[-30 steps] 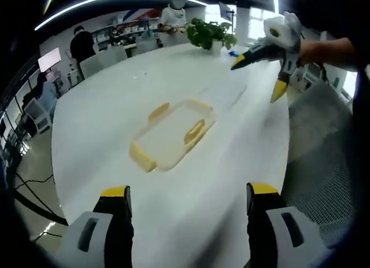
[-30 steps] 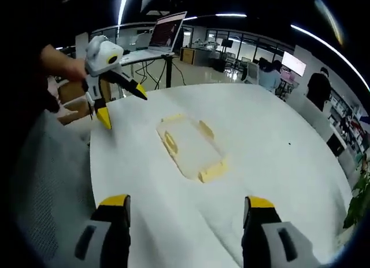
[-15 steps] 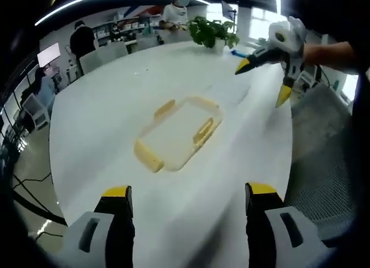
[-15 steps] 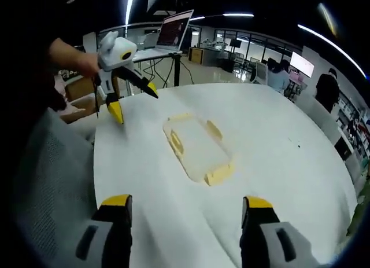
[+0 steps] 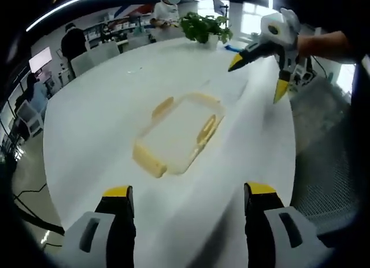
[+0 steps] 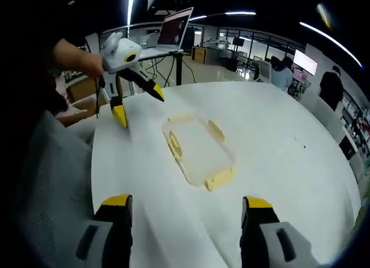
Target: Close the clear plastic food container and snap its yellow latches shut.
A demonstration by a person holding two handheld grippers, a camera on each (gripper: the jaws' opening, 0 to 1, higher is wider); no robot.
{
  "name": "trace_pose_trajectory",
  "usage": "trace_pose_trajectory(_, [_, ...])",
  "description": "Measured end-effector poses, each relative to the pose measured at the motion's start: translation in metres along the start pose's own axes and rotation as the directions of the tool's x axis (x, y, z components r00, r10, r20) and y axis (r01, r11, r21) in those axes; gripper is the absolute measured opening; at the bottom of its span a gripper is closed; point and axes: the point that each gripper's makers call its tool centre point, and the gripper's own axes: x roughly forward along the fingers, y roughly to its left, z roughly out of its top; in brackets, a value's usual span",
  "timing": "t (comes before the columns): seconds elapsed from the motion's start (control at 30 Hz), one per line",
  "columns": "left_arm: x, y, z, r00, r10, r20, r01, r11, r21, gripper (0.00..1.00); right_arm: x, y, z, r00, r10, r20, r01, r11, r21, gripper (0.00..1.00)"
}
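One round white table (image 5: 104,88) in an open office carries one clear plastic food container (image 5: 176,135) at its middle, four yellow latches (image 5: 148,160) around it. Two grippers, left gripper (image 6: 137,94) and right gripper (image 5: 258,68), hover spread, holding nothing.
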Motion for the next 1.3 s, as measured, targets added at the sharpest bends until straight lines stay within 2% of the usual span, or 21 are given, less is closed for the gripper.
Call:
trace_pose_trajectory(0.13, [0.004, 0.008, 0.0, 1.0, 0.002, -0.014, -0.001, 1.0, 0.029, 0.79, 0.004, -0.001, 0.0, 1.0, 0.009, -0.012, -0.009, 1.0, -0.013, 0.77])
trace_pose_trajectory(0.23, [0.004, 0.014, 0.003, 1.0, 0.011, -0.011, -0.011, 0.999, 0.044, 0.78, 0.008, 0.0, 0.003, 1.0, 0.022, 0.003, -0.022, 1.0, -0.013, 0.76])
trace_pose_trajectory(0.5, [0.007, 0.018, 0.005, 1.0, -0.002, -0.029, 0.005, 0.995, 0.097, 0.79, 0.019, 0.004, 0.009, 0.998, 0.058, -0.006, -0.059, 0.994, -0.087, 0.7])
trace_pose_trajectory(0.6, [0.007, 0.022, 0.011, 1.0, 0.006, -0.024, -0.004, 0.994, 0.106, 0.79, 0.023, -0.001, 0.009, 0.998, 0.06, -0.01, -0.061, 0.993, -0.102, 0.7])
trace_pose_trajectory(0.67, [0.008, 0.02, 0.018, 1.0, -0.013, 0.009, 0.012, 0.994, 0.107, 0.8, 0.026, -0.003, 0.008, 0.998, 0.06, -0.018, -0.062, 0.992, -0.106, 0.71])
trace_pose_trajectory(0.7, [0.009, 0.019, 0.019, 1.0, -0.02, 0.008, 0.019, 0.993, 0.113, 0.8, 0.027, -0.004, 0.008, 0.998, 0.064, -0.017, -0.066, 0.992, -0.109, 0.72])
trace_pose_trajectory(1.03, [0.021, 0.025, 0.018, 0.999, -0.044, -0.026, 0.048, 0.988, 0.145, 0.79, 0.039, -0.006, 0.008, 0.995, 0.094, -0.038, -0.099, 0.983, -0.154, 0.7])
trace_pose_trajectory(1.13, [0.021, 0.024, 0.015, 0.997, -0.064, -0.048, 0.072, 0.978, 0.194, 0.8, 0.041, -0.015, 0.0, 0.994, 0.075, -0.083, -0.088, 0.981, -0.173, 0.69])
trace_pose_trajectory(1.3, [0.022, 0.026, 0.01, 0.995, -0.071, -0.077, 0.087, 0.969, 0.232, 0.8, 0.045, -0.027, 0.002, 0.993, 0.078, -0.093, -0.094, 0.978, -0.184, 0.69])
